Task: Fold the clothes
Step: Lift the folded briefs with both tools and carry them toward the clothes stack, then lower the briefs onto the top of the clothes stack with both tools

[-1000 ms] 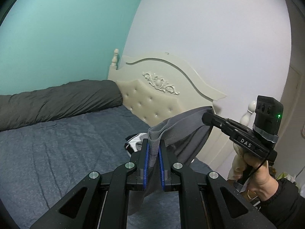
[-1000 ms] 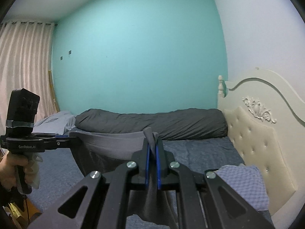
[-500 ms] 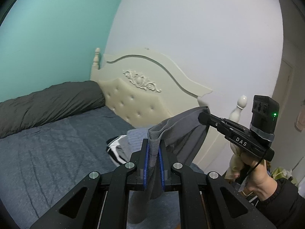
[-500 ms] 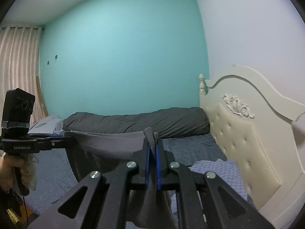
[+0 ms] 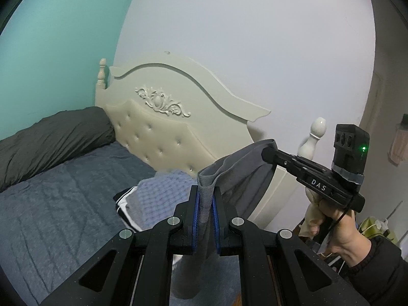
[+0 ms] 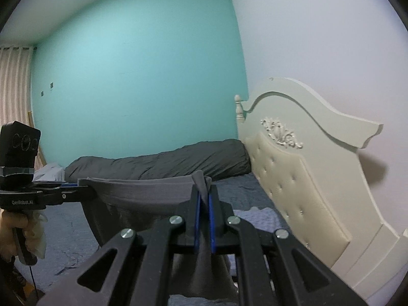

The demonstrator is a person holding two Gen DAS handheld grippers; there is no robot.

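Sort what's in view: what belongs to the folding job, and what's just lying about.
Part of the job:
- grey garment, held up by its top edge
- left gripper, shut on it
- right gripper, shut on it

Just there:
- checked cloth on the bed
- dark duvet roll
- cream headboard

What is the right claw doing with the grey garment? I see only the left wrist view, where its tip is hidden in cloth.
Observer: The right claw is shut on the grey garment; cloth sits between its blue pads.
Operator: Is the top edge stretched or slack?
Observer: It runs nearly straight to the left claw, sagging only slightly.
Operator: What is beyond the teal wall, leftward?
Observer: A pale curtain hangs there.
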